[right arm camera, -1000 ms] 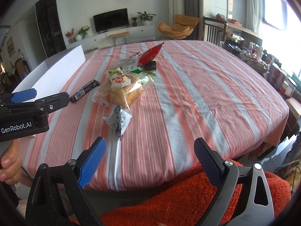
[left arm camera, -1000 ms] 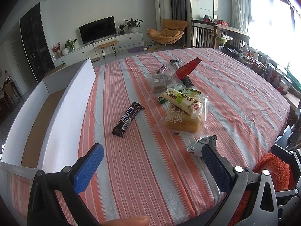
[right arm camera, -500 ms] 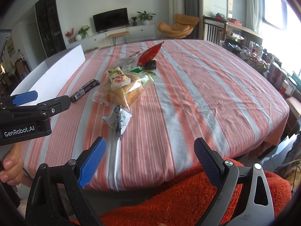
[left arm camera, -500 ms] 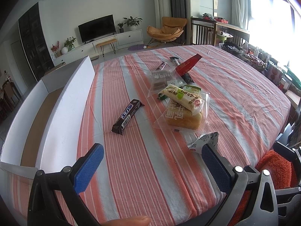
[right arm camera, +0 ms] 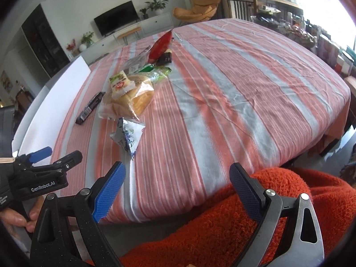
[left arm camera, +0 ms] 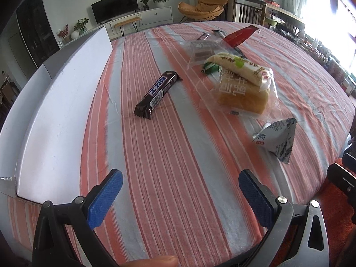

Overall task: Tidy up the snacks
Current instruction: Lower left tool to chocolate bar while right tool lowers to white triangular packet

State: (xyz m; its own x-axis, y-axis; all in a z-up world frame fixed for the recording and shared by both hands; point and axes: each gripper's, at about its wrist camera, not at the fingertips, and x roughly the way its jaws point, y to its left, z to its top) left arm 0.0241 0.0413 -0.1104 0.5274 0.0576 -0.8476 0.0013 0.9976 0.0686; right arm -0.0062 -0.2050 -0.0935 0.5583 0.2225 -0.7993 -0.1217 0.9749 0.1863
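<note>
Snacks lie on the striped tablecloth: a dark chocolate bar (left arm camera: 156, 94), a bagged bread loaf (left arm camera: 243, 95) with a wrapped roll (left arm camera: 242, 69) on top, a white-blue triangular pouch (left arm camera: 277, 141), a clear packet (left arm camera: 201, 52) and a red packet (left arm camera: 240, 35) behind. A white cardboard box (left arm camera: 60, 111) stands at the left. My left gripper (left arm camera: 178, 200) is open and empty over the near table, short of the chocolate bar. My right gripper (right arm camera: 175, 191) is open and empty at the table's near edge, with the pouch (right arm camera: 126, 136) ahead of its left finger.
The right wrist view shows the left gripper (right arm camera: 46, 162) at the left by the box wall (right arm camera: 55, 102). An orange-red knitted fabric (right arm camera: 244, 222) lies below the right gripper. The tablecloth (right arm camera: 244, 89) stretches right. A cluttered sideboard (right arm camera: 300, 31) stands beyond.
Both grippers have moved forward over the table; the snacks look nearer and larger. The left gripper has tilted down toward the chocolate bar. Both stay open and empty.
</note>
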